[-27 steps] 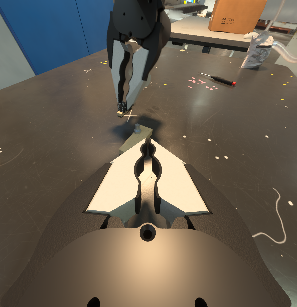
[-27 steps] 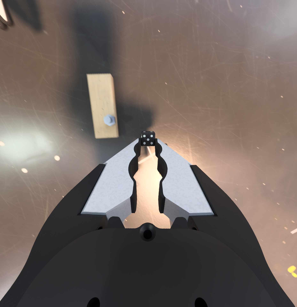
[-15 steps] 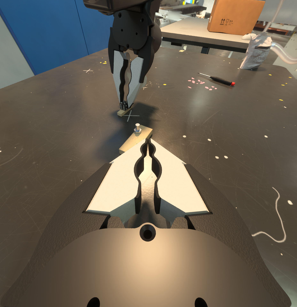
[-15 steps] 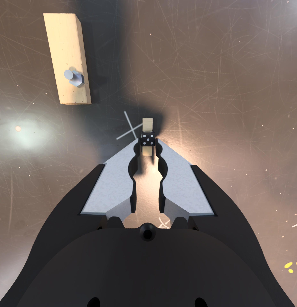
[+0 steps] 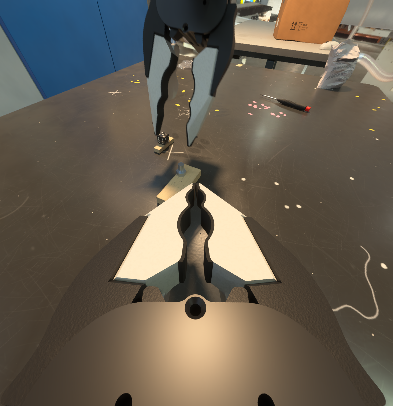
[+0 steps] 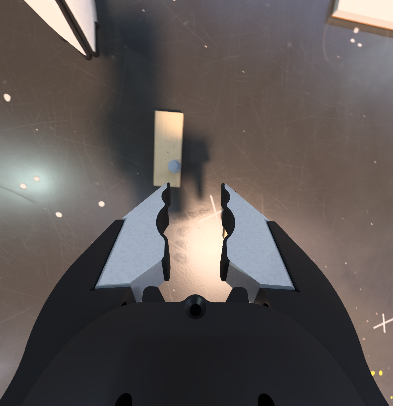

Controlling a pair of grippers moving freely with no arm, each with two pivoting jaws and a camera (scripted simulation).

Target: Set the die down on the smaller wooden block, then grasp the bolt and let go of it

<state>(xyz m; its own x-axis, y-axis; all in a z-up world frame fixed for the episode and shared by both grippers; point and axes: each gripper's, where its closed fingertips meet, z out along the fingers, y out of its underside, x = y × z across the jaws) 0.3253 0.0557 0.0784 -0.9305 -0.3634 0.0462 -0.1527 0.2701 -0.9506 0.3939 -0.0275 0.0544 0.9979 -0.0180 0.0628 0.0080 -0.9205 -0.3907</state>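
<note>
On the scuffed dark table (image 5: 81, 197), the black die (image 5: 163, 138) sits on the smaller wooden block (image 5: 161, 147), its placing apparently done, and the right gripper (image 5: 173, 137) hangs just above and beside that block with its jaws spread and nothing between them, one fingertip close by the die. The bolt (image 5: 180, 169) stands upright near the far end of the larger wooden block (image 5: 180, 183), which lies a short way from the die's block, on the near side of a chalk cross (image 5: 170, 152). The left gripper (image 5: 195, 185) hovers low over the larger block's near end, jaws pressed together and empty. The bolt step appears to come next: by my reckoning the open right gripper must shift over the bolt (image 6: 174, 166), straddle its shaft and close, without nudging the die.
</note>
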